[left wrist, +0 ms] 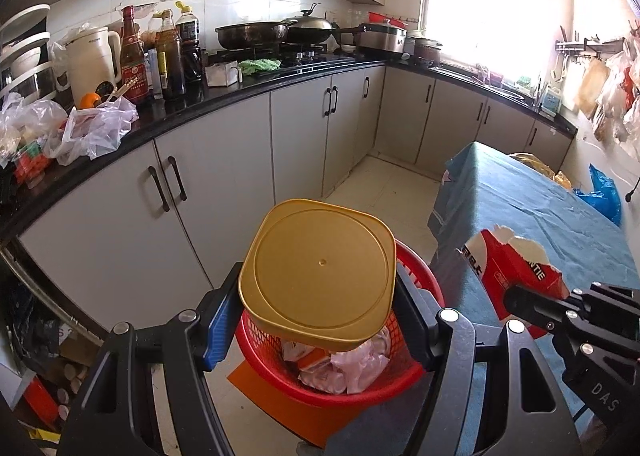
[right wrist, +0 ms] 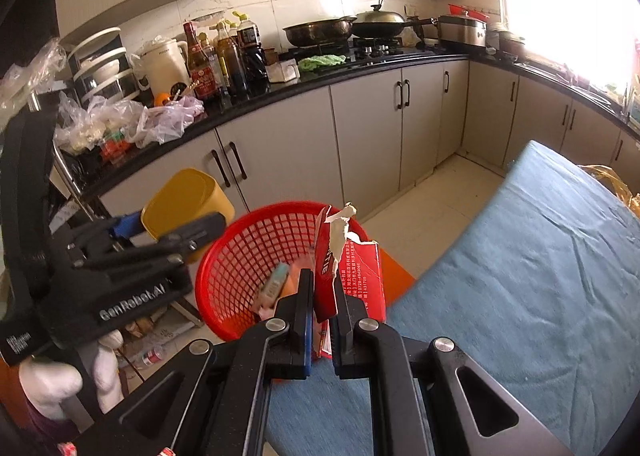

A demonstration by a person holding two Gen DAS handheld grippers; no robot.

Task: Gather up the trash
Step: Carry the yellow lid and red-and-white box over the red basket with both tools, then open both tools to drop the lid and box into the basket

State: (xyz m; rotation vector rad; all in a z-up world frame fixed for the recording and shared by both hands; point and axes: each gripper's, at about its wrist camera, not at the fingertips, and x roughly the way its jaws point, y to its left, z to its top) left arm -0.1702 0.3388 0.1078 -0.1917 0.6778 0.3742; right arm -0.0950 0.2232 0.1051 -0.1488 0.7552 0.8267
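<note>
A kitchen seen from two handheld grippers, both carrying trash toward a red mesh basket point(right wrist: 256, 252) on the floor beside a blue-covered bench point(right wrist: 540, 268).

The left gripper point(left wrist: 318, 298) is clamped on a gold plastic container point(left wrist: 318, 272), its flat square face turned toward the camera. The container hangs directly above the basket's opening, whose red rim point(left wrist: 416, 268) shows behind and below it, with crumpled pink wrapping and a small carton already inside. A release here looks likely to drop it straight in.

The right gripper point(right wrist: 323, 296) is closed on a torn red carton point(right wrist: 348, 272), held upright with its long axis pointing up and its ragged white edge on top. From the right wrist view the carton sits at the basket's near right rim, over the edge of the bench rather than clearly over the opening. The basket lies ahead and to the left of this gripper, so the carton probably needs carrying leftward before release.

The left gripper is the nearer to dropping its load.
</note>
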